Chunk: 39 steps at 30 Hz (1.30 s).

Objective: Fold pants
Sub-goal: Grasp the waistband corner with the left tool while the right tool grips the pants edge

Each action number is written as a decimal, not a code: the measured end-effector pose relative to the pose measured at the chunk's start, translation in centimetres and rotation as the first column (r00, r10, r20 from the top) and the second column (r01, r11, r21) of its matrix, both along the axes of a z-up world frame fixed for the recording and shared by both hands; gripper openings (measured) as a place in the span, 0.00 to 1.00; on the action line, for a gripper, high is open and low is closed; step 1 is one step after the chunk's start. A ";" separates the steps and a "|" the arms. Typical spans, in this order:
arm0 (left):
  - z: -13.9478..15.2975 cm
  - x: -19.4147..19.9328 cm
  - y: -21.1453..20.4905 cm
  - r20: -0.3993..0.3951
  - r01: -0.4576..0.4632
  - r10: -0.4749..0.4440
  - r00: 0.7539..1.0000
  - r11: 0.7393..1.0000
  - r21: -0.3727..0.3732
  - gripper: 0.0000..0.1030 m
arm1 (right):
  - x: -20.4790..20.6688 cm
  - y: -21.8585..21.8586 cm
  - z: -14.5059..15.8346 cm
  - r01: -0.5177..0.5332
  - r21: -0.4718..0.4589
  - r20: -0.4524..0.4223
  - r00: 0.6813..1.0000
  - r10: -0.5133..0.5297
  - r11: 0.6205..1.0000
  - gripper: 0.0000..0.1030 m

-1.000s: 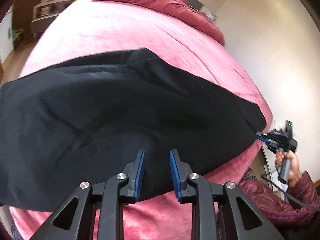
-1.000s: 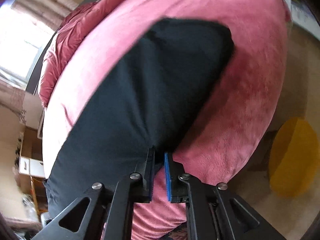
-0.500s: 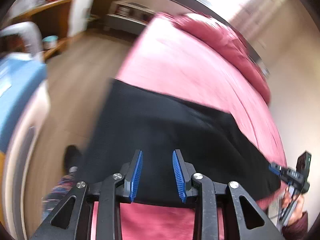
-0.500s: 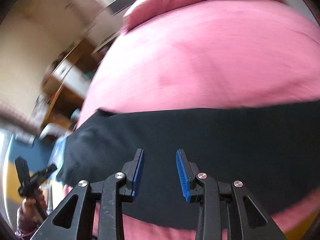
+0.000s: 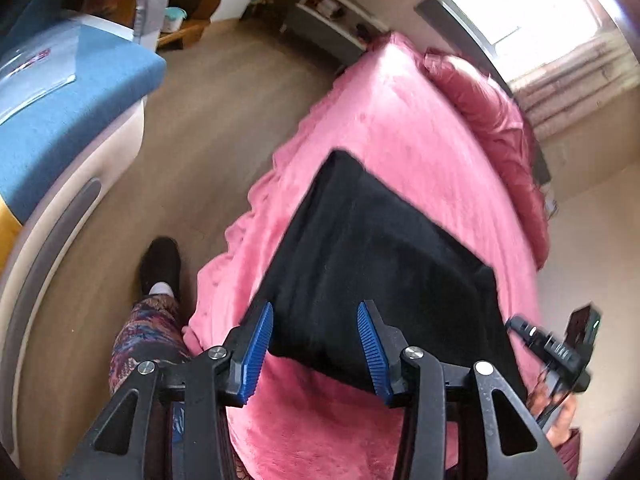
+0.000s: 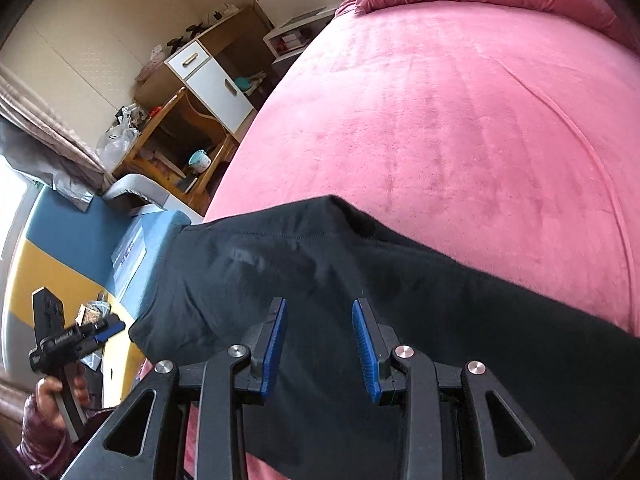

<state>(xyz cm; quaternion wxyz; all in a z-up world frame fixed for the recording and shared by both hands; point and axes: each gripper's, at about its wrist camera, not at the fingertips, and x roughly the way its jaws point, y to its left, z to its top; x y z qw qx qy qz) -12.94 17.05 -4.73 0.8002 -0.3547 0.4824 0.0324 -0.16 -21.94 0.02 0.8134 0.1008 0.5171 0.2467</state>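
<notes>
Black pants [image 5: 384, 264] lie folded flat on the pink bed cover [image 5: 400, 128], near its front edge. My left gripper [image 5: 316, 332] hovers just above the pants' near edge; its jaws are opening and nothing is between them. The right wrist view shows the pants [image 6: 360, 280] stretching across the lower frame, with my right gripper [image 6: 320, 332] open over them and gripping nothing. Each gripper shows in the other's view, with the right gripper [image 5: 520, 326] at the pants' right end and the left gripper [image 6: 108, 330] at their left end.
A bunched pink duvet [image 5: 492, 112] lies at the head of the bed. The person's patterned leg and dark shoe [image 5: 160, 268] stand on the wood floor beside the bed. A blue and white padded unit [image 5: 60, 120] stands to the left, with a wooden desk and white cabinet [image 6: 208, 80] behind.
Both grippers have swung and rolled along the bed's edge, so each view now looks across the pants from another side. Both sets of jaws stand wider, and the right no longer pinches the pants' edge.
</notes>
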 end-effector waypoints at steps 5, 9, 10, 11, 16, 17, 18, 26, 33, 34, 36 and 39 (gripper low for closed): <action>-1.1 0.1 -0.6 -0.013 0.005 -0.005 1.000 1.000 0.001 0.33 | 0.8 0.2 0.1 0.013 -0.001 -0.008 1.000 -0.013 1.000 0.35; -0.6 1.0 -1.2 0.054 0.063 -0.064 0.996 0.998 0.017 0.14 | 1.4 0.1 -0.4 0.019 -0.007 -0.022 1.000 -0.020 1.000 0.35; 0.0 1.5 -1.6 0.074 0.084 -0.087 0.993 0.996 0.036 0.13 | 1.5 -0.3 -0.4 0.020 -0.008 -0.024 1.000 -0.020 1.000 0.35; 0.8 1.9 -1.9 0.099 0.106 -0.112 0.989 0.992 0.064 0.11 | 1.8 -0.4 -0.4 0.020 -0.010 -0.024 1.000 -0.020 1.000 0.35; 4.4 1.9 -2.1 0.220 0.171 -0.214 0.952 0.965 0.199 0.10 | 3.6 -1.2 0.7 0.018 0.025 -0.017 1.000 -0.017 1.000 0.35; 4.1 1.9 -2.1 0.197 0.188 -0.232 0.953 0.957 0.220 0.09 | 4.5 -1.3 0.6 0.014 0.040 -0.027 1.000 -0.013 0.999 0.35; 3.0 2.0 -2.1 0.142 0.209 -0.245 0.959 0.950 0.233 0.09 | 5.0 -1.3 0.4 0.012 0.045 -0.035 0.999 -0.010 0.999 0.35; 0.1 2.8 -2.2 -0.045 0.220 -0.217 0.975 0.926 0.308 0.26 | 9.0 0.9 -2.6 -0.067 0.055 -0.148 0.986 0.075 0.996 0.35; 4.6 4.8 -6.0 0.139 0.246 -0.305 0.942 0.911 0.330 0.27 | 9.6 4.1 -4.0 -0.279 0.043 -0.201 0.938 0.281 0.959 0.37; 4.7 5.1 -7.5 0.141 0.285 -0.351 0.926 0.893 0.349 0.27 | 9.6 4.4 -4.1 -0.302 0.049 -0.202 0.931 0.306 0.952 0.37; 4.3 6.0 -10.4 0.130 0.366 -0.438 0.890 0.853 0.373 0.27 | 9.9 4.8 -4.1 -0.322 0.056 -0.196 0.924 0.327 0.945 0.37; 3.1 6.8 -13.7 0.121 0.471 -0.530 0.839 0.820 0.326 0.27 | 11.0 4.7 -4.8 -0.277 0.098 -0.203 0.935 0.292 0.956 0.37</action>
